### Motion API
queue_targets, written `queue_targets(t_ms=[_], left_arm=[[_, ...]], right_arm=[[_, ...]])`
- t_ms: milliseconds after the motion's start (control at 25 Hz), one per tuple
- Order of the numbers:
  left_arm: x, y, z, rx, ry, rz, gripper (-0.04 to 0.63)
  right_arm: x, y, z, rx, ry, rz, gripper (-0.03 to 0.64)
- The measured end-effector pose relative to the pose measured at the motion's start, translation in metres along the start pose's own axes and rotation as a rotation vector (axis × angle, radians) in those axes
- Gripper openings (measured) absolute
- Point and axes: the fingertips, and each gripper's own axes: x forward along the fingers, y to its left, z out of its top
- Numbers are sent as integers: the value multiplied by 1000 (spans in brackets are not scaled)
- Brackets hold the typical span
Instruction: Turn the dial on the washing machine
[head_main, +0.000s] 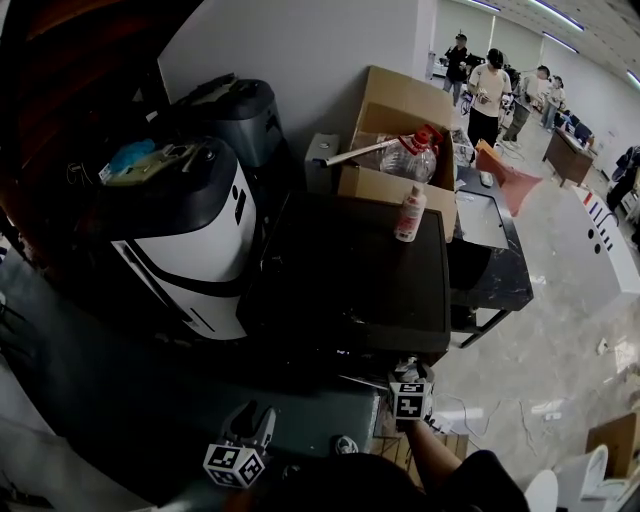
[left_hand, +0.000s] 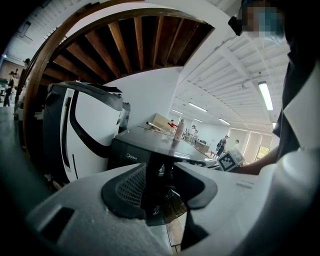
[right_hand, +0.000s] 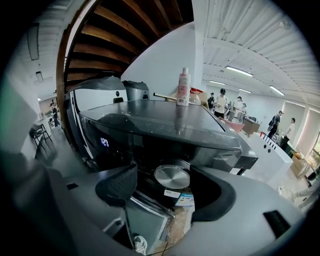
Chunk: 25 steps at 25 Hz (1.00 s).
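So the biggest thing here is the dark washing machine (head_main: 350, 270), sitting dead centre with its flat top facing the head view. A white-and-black appliance (head_main: 190, 235) is standing just left of it, and an open cardboard box (head_main: 395, 115) is butting up against its far edge. A few people (head_main: 490, 85) are milling around way off at the far right, nothing to do with this.

The person is crouching at the near side, because the controls are on the front panel and can't be seen from the head view. That's why the right gripper (right_hand: 164, 182) is being held low and pointing straight at that panel. Its claw is released, the pads are spread, and the dial is sitting in the gap. There's daylight on the left side, so nothing is gripping yet. It looks like it's being lined up to clamp on and twist.

The left gripper (left_hand: 160, 192) is hanging near and to the left, with its jaws slightly apart and nothing between them. It's probably just being parked out of the way.

A pink-labelled bottle (head_main: 409, 213) is standing upright on the far right of the machine's top.

The round silver dial (right_hand: 172, 176) is on the front panel under the top's near edge.
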Motion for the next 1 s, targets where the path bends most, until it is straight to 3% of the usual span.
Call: queue_targets(t_ms=[1000], left_arm=[[-5, 5, -1, -7, 4, 41, 167]], right_arm=[[23, -7, -27, 189, 72, 47, 327]])
